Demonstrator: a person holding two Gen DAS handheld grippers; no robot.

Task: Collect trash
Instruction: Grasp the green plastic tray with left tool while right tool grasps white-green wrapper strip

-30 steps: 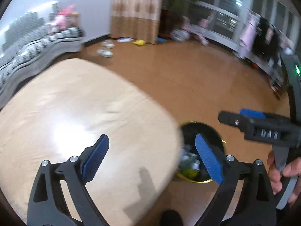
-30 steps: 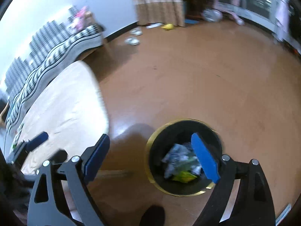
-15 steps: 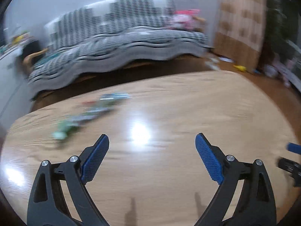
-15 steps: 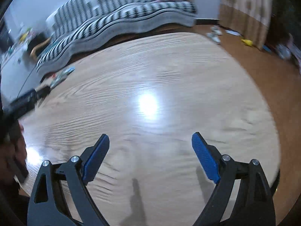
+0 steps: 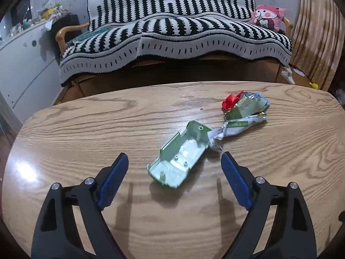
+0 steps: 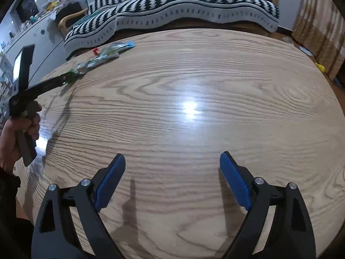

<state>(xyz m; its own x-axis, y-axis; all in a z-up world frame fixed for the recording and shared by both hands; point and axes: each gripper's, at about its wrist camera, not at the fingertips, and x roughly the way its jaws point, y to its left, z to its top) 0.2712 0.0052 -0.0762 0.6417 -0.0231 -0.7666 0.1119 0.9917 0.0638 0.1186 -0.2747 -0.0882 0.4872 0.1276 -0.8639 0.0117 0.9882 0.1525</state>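
A pale green plastic tray (image 5: pixel 181 154) lies on the wooden table (image 5: pixel 86 129). Its near end sits between my left gripper's (image 5: pixel 174 164) blue pads, which do not touch it; the jaws are closing. Beyond the tray lie a twisted silver-green wrapper (image 5: pixel 239 126), a green-and-blue packet (image 5: pixel 250 105) and a red crumpled piece (image 5: pixel 230 101). In the right wrist view the same trash (image 6: pixel 103 57) lies far left on the table (image 6: pixel 194 75). My right gripper (image 6: pixel 172 172) hangs open over bare wood, nothing between its pads.
A black-and-white striped sofa (image 5: pixel 172 28) with a pink cushion (image 5: pixel 268 17) stands behind the table. A white cabinet (image 5: pixel 23 60) is at the left, a curtain (image 5: pixel 317 32) at the right. A hand (image 6: pixel 19 127) holds the left gripper's handle at the table's left edge.
Both views swung from the floor bin across the table to the sofa side. The left gripper now hovers over the green tray with its jaws narrower; the right stays wide over bare wood.
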